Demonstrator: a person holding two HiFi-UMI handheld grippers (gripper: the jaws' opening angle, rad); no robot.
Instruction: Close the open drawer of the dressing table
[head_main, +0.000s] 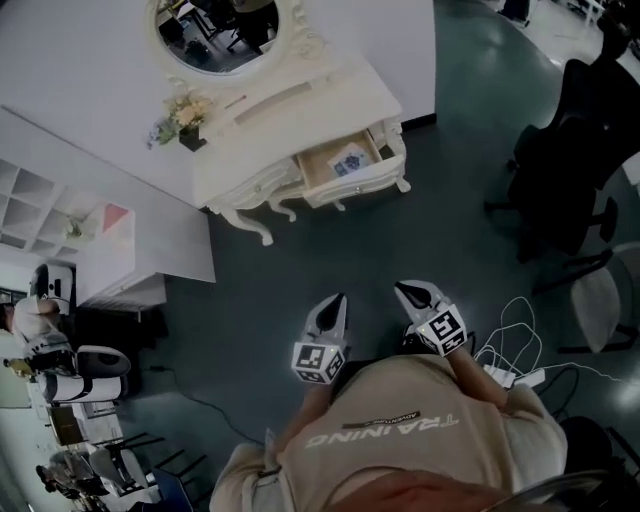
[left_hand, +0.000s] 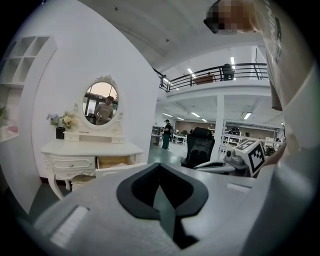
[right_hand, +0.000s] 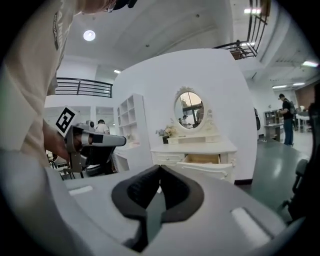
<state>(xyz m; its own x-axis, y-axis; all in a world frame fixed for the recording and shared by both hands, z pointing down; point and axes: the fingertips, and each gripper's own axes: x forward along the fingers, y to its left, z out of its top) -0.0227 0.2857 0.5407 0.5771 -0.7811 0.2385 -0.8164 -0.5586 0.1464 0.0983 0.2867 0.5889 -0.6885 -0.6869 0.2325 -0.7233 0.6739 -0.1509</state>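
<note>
While the left gripper (head_main: 338, 300) and right gripper (head_main: 403, 290) hover side by side over the dark floor (head_main: 330, 250), jaws together on nothing, the white dressing table (head_main: 300, 110) stands well apart ahead, its drawer (head_main: 345, 163) pulled out.

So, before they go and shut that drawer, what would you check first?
1. Drawer open: ok, it stands pulled out of the dressing table.
2. Contents below the rim: cannot tell; a printed sheet lies inside.
3. Left gripper free: ok, jaws together on nothing.
4. Right gripper free: ok, jaws together on nothing.
5. Drawer within reach: not ok, both grippers are well short of it.
6. Way ahead: ok, the cables lie off to the right.
</note>
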